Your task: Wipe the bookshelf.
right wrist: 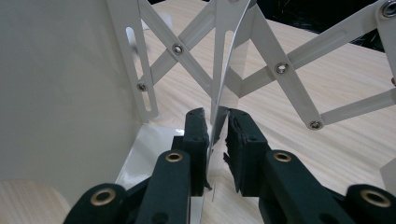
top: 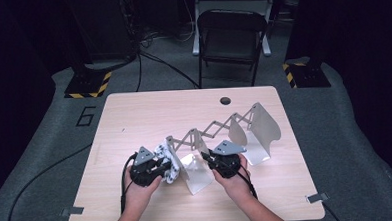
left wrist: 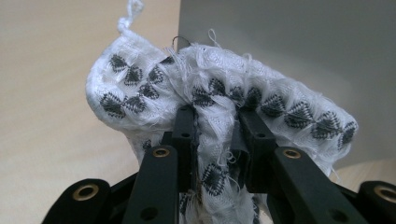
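A white cloth with a black pattern [top: 168, 161] [left wrist: 140, 93] is bunched between the jaws of my left gripper [top: 162, 167] [left wrist: 217, 116], which is shut on it. It hangs beside the left end plate [top: 180, 156] of a white metal folding rack [top: 212, 129] with scissor links [right wrist: 280, 70]. My right gripper [top: 206, 156] [right wrist: 215, 116] is shut on the lower edge of a thin upright divider plate [right wrist: 223, 56] of that rack, just right of the end plate [right wrist: 60, 93].
The rack stretches diagonally across the wooden table [top: 134, 113] toward its right end plate [top: 264, 123]. A round hole [top: 225, 100] sits near the far edge. A folding chair [top: 230, 34] stands beyond the table. Cables trail over the floor at the left.
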Tool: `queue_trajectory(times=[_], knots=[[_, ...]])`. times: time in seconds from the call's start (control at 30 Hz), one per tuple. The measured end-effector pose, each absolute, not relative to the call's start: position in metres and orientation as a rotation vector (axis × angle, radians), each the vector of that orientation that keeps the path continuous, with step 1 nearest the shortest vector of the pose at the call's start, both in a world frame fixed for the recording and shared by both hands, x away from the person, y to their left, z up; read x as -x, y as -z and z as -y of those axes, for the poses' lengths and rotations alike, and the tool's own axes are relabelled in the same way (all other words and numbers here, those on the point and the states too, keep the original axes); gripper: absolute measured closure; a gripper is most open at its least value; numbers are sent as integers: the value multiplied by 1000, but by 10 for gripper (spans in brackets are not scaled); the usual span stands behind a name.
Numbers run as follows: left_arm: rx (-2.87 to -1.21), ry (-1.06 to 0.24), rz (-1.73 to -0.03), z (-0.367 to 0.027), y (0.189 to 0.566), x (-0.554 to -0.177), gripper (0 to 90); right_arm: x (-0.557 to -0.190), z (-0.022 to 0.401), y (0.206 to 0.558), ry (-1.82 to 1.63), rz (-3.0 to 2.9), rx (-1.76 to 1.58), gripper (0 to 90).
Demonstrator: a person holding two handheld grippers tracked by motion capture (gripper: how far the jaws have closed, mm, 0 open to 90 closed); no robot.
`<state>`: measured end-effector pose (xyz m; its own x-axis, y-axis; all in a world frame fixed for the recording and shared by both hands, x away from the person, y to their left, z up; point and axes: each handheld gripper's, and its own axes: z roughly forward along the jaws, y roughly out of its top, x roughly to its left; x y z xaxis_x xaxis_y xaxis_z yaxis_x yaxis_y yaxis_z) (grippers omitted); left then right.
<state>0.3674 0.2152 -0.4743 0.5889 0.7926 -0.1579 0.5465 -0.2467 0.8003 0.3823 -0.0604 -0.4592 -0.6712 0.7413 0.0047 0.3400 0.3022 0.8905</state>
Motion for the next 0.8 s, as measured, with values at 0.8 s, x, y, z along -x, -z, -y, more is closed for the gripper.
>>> queue_trajectory(times=[0.8], knots=[[-1985, -274, -1095, -205, 496, -365, 713, -381, 62, 461, -1353, -2173, -993, 771]])
